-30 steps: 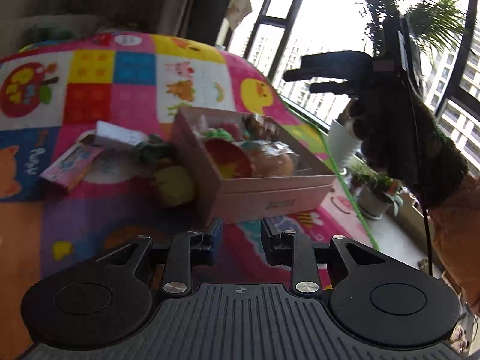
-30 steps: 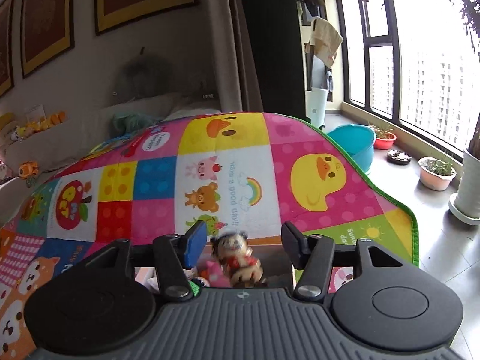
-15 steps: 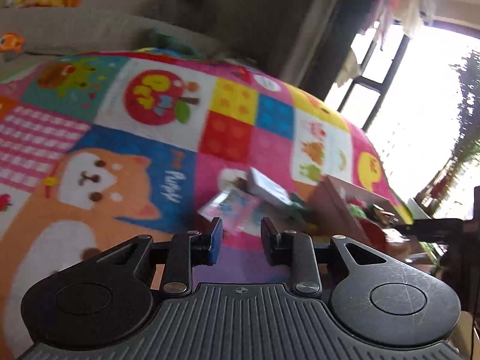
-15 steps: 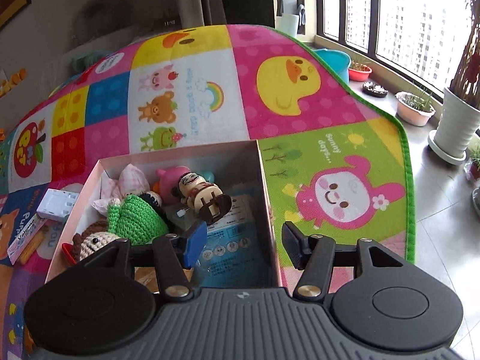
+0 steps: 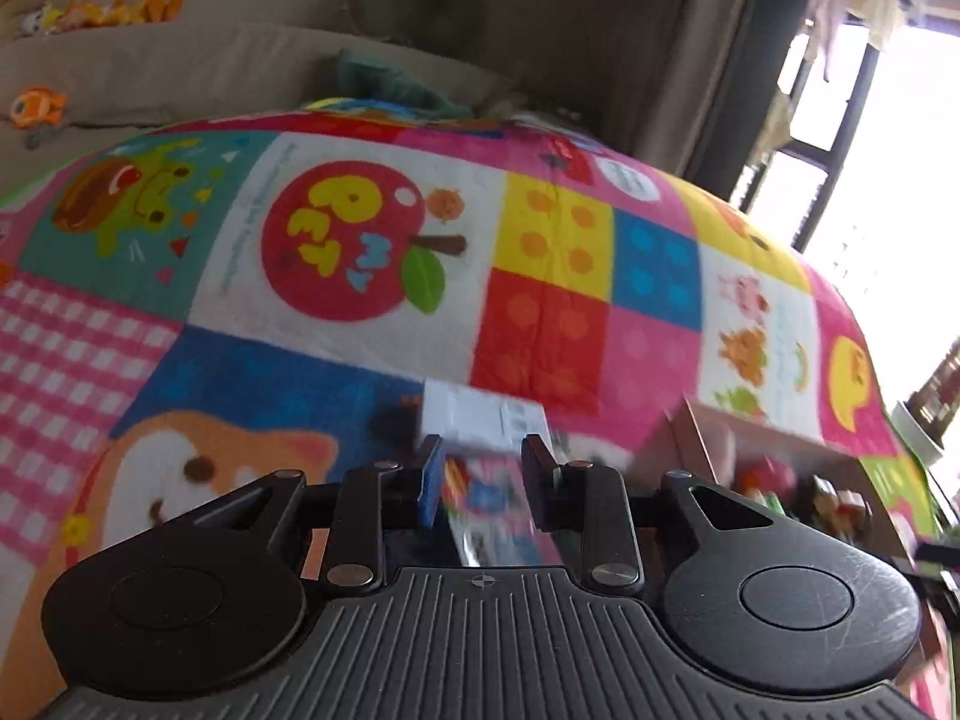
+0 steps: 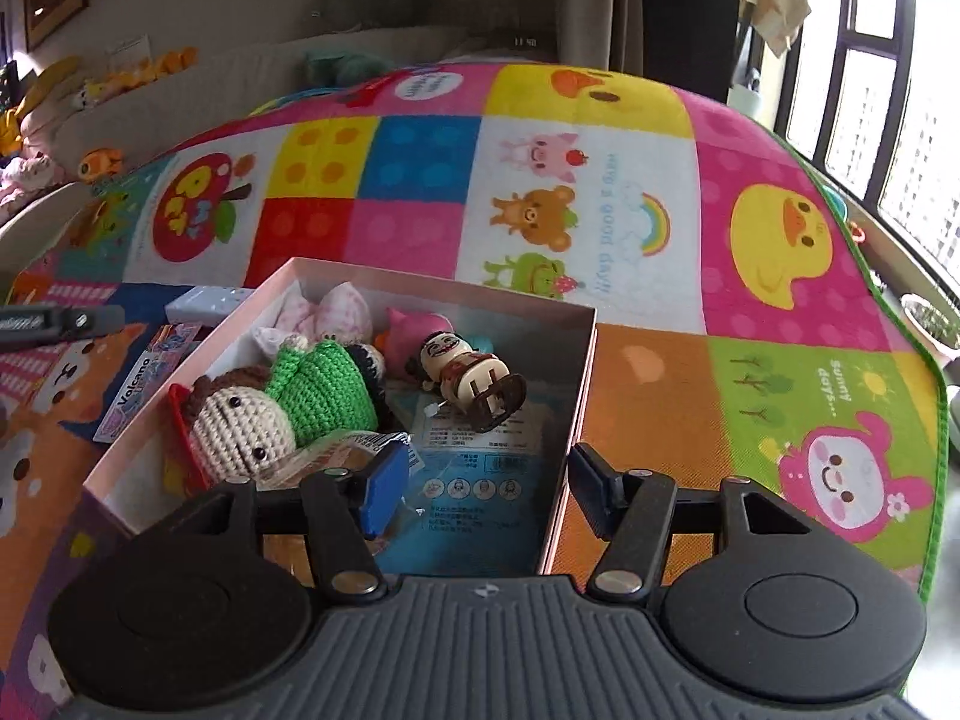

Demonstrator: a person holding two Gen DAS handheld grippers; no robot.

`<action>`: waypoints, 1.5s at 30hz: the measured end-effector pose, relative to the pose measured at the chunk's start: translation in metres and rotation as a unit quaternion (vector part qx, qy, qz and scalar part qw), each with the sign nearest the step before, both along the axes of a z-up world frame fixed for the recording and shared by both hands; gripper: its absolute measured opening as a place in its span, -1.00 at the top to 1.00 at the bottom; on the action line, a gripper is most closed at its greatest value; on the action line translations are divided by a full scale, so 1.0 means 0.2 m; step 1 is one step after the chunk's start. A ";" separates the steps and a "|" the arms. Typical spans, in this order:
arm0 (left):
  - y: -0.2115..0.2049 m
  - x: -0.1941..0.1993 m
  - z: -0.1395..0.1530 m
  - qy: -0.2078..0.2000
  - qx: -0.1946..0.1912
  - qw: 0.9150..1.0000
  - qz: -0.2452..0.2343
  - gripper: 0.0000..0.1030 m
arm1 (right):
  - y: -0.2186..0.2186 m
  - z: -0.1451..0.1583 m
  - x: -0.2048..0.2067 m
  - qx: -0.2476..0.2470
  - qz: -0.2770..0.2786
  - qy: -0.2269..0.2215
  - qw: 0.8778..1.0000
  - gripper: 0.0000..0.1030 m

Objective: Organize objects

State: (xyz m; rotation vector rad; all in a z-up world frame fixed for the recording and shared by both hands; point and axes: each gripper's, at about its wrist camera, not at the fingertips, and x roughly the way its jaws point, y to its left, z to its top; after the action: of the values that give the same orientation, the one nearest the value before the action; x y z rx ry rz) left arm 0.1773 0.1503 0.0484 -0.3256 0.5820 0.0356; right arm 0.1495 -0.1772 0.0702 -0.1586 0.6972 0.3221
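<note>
A pink open box (image 6: 585, 372) sits on the colourful play mat (image 6: 420, 168). It holds a crocheted doll with a green hat (image 6: 282, 402), a small painted figurine (image 6: 465, 375), a pink toy, a wrapped snack and a blue packet (image 6: 480, 480). My right gripper (image 6: 480, 489) is open and empty above the box's near end. My left gripper (image 5: 483, 480) is open and empty, just above a pink flat packet (image 5: 486, 498) and near a white box (image 5: 480, 414). The pink box's corner (image 5: 708, 420) shows at the right.
The white box (image 6: 207, 303) and the pink packet (image 6: 141, 384) lie on the mat left of the pink box. A sofa with small toys (image 6: 138, 69) stands behind the mat. Windows and plant pots (image 6: 927, 321) are at the right.
The figurine left my right gripper and now lies in the box; the right gripper pulled back. My left gripper swung left from the pink box toward the packet and white box.
</note>
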 end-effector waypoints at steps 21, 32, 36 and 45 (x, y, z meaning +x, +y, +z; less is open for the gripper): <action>-0.34 0.20 -0.15 0.120 0.163 0.959 -0.199 0.42 | -0.26 -0.05 -0.49 0.087 -0.031 -0.003 0.996 -0.48; -0.24 -0.54 -0.08 0.102 0.029 0.966 -0.236 0.52 | -0.07 -0.12 -0.67 0.086 0.032 0.032 0.995 -0.54; -0.12 -0.77 0.07 0.034 0.006 0.987 -0.158 0.50 | 0.10 -0.11 -0.76 0.079 0.107 0.041 0.990 -0.59; 0.11 -0.84 0.04 0.086 -0.034 0.994 0.058 0.51 | 0.56 -0.21 -0.81 0.056 0.229 0.072 0.969 -0.57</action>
State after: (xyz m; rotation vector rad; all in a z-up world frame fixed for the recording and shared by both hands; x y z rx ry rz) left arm 0.0102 0.1716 0.0567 -0.4258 0.7355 0.1568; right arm -0.0131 -0.0642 0.0273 -0.1889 0.7801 0.8218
